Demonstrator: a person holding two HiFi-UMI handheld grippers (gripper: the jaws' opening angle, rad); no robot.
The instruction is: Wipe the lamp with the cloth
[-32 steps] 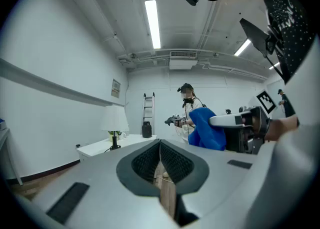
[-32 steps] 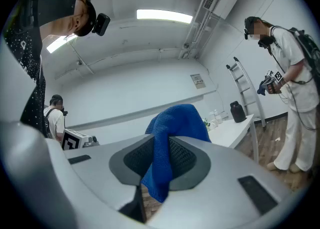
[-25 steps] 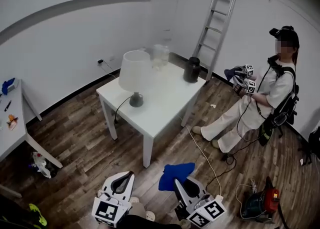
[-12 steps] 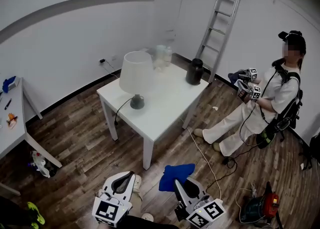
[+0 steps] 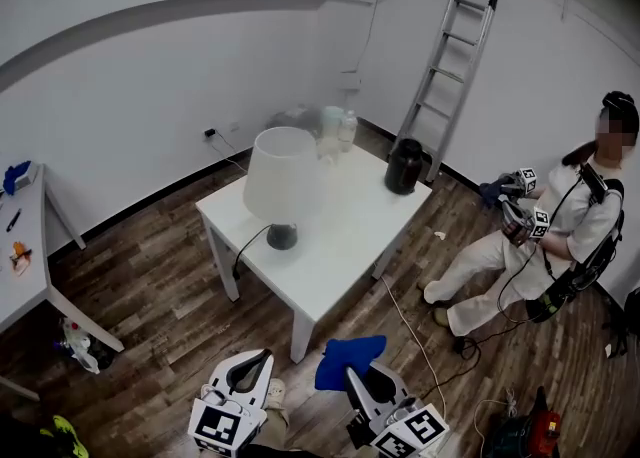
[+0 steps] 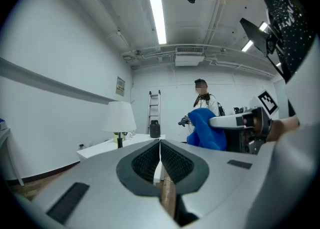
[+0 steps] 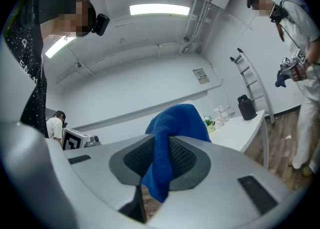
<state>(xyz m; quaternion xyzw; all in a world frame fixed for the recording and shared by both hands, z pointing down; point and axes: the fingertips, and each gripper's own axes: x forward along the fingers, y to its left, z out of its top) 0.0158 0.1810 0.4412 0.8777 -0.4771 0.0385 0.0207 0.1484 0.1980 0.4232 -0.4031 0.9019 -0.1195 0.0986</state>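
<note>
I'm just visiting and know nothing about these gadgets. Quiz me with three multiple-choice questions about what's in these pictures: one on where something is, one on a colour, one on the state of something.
1. Where does the lamp stand?
A. On a chair
B. On the white table
C. On a shelf

2. What colour is the cloth?
A. Blue
B. Red
C. Yellow

3. How are the jaws of the left gripper?
A. Wide apart
B. Shut on the cloth
C. Shut, with nothing between them

Answers:
1. B, the head view shows the lamp's base resting on the tabletop.
2. A, the right gripper view shows blue fabric pinched in the right gripper.
3. C, the left gripper view shows the two jaws meeting with nothing between them.
</note>
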